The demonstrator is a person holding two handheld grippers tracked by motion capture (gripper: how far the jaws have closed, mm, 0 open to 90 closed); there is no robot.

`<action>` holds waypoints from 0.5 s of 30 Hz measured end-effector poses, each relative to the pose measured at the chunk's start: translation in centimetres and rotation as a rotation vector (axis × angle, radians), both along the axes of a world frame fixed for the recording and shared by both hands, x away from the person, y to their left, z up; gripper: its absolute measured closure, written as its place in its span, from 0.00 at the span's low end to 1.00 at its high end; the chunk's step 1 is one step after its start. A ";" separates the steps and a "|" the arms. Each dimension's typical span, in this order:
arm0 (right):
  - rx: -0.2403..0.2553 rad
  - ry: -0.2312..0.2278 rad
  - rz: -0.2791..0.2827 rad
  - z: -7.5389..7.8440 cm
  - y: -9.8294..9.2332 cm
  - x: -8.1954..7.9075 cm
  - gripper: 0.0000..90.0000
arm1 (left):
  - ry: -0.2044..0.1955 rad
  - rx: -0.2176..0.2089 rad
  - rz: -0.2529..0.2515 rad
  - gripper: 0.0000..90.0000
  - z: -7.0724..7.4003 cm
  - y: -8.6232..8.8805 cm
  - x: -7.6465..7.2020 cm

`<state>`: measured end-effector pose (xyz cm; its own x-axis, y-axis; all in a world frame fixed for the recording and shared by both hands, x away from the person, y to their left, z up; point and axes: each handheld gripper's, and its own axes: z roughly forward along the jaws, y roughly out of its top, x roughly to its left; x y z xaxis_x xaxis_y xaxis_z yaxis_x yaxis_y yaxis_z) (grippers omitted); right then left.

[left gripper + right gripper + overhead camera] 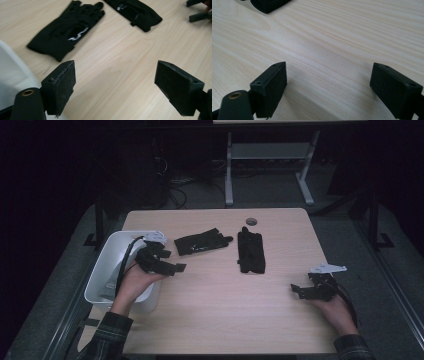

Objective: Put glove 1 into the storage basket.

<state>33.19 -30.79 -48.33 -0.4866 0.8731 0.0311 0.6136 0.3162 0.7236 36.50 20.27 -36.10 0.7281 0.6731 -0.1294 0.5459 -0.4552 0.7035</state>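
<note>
Two black gloves were laid flat on the wooden bench (220, 285), and both were left untouched. The nearer glove (201, 242) was seen just ahead of the left claw (172, 266), its fingers turned away toward the second glove (250, 251), which was set lengthwise near the middle of the bench, apart from the first. The left claw was held with its jaws spread wide and nothing between them, aimed over bare wood at the nearer glove (67, 31); this was judged to be a readying for a grasp on it. The right claw (300, 290) was kept low near the right edge, well apart from both gloves, its jaws likewise wide and empty (it appeared parked rather than engaged). In the right gripper view, a dark corner of the second glove (268, 5) was caught at the top edge.

A white bin (107, 265) was placed at the left edge of the bench, under the left hand (135, 282). Its inside was partly hidden by that hand and the trailing cable, and nothing could be made out in it. It was judged the likely destination for the gloves, being beside the reaching claw.
</note>
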 end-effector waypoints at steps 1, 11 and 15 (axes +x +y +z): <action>-0.001 -0.001 0.001 0.0 0.0 0.0 0.15 | 0.000 -0.003 -0.005 0.18 -0.1 -0.3 -0.1; -0.003 0.003 -0.008 0.0 0.1 0.0 0.14 | 0.006 0.038 -0.086 0.18 -3.2 -4.4 -1.6; -0.003 0.005 -0.011 0.0 0.1 0.0 0.14 | -0.011 0.100 -0.125 0.18 -4.1 -5.9 -2.5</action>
